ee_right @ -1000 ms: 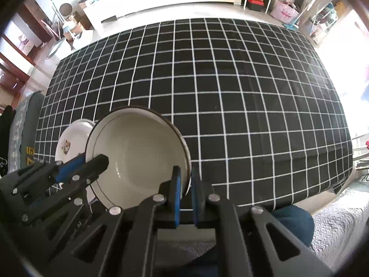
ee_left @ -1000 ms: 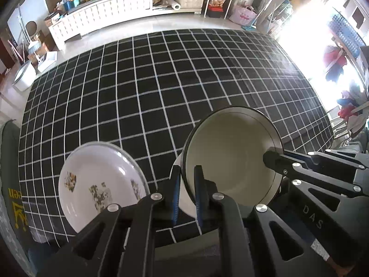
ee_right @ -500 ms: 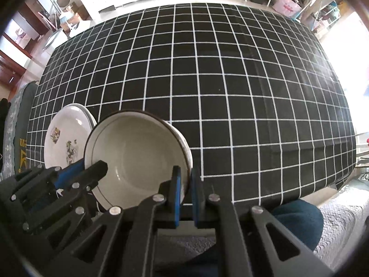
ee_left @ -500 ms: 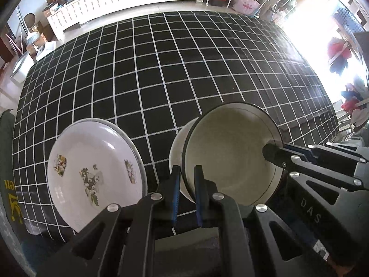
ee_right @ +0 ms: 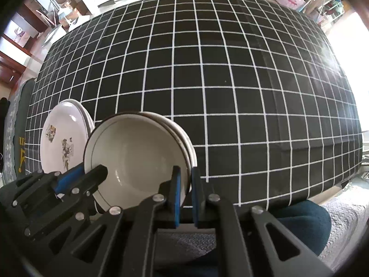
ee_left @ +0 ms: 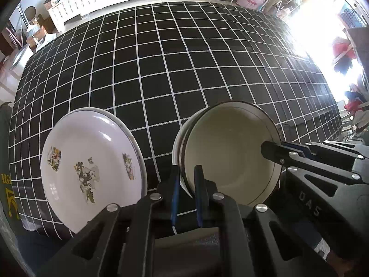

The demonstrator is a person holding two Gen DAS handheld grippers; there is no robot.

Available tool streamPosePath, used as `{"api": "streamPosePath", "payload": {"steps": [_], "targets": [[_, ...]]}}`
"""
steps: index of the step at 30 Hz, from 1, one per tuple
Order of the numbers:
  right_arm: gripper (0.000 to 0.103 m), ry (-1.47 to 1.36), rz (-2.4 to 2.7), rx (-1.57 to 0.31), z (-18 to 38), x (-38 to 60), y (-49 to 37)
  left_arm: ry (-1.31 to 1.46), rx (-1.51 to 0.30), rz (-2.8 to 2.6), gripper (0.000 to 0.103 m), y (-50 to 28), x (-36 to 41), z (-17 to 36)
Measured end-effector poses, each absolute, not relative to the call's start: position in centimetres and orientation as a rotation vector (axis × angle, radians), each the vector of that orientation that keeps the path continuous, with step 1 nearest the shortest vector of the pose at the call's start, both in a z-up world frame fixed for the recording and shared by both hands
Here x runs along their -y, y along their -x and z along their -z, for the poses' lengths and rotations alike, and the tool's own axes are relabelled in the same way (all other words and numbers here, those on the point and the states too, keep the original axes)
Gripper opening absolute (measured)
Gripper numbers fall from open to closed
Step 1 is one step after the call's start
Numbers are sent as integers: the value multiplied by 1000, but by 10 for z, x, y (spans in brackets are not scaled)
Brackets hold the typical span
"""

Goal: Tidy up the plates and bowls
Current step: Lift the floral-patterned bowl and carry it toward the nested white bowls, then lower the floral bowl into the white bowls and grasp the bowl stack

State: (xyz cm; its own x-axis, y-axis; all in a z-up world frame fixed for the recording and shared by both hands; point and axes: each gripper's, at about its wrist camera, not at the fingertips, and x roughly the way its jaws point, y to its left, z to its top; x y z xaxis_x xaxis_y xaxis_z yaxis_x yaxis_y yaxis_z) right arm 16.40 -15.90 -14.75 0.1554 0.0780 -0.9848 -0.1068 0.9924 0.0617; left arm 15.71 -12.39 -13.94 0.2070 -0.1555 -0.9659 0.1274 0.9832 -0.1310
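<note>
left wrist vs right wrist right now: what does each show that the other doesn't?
Left wrist only: the right gripper from the side, clamping the stacked bowls at their right rim; bright window glare at right.

Right wrist only: the left gripper from the side, on the bowls' left rim; a teal cushion below the table edge.

Both: the bowls, the floral plate stack, the black grid tablecloth.

A black cloth with a white grid is covering the whole surface. Toward seven o'clock, a flower-printed plate is sitting near the edge, stacked on another plate whose rim is peeking out behind it.
</note>
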Motion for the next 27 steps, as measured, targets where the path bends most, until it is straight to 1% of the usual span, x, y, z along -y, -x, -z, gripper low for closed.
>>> {"api": "streamPosePath", "payload": {"steps": [16,23,25,27], "targets": [[12,79,-141,-1401,148,152,-161,-48,-1337,196,10,-157,137,142],[12,37,-153,-1416,146,159,-164,-20,-1339,211,10,-160,133,141],[14,42,-164,-1402,142,159,-165,-17,-1322,211,12,-158,129,136],[20,59,-164,-1370,136,160,-164,-6,-1299,216,14,-158,127,132]]}}
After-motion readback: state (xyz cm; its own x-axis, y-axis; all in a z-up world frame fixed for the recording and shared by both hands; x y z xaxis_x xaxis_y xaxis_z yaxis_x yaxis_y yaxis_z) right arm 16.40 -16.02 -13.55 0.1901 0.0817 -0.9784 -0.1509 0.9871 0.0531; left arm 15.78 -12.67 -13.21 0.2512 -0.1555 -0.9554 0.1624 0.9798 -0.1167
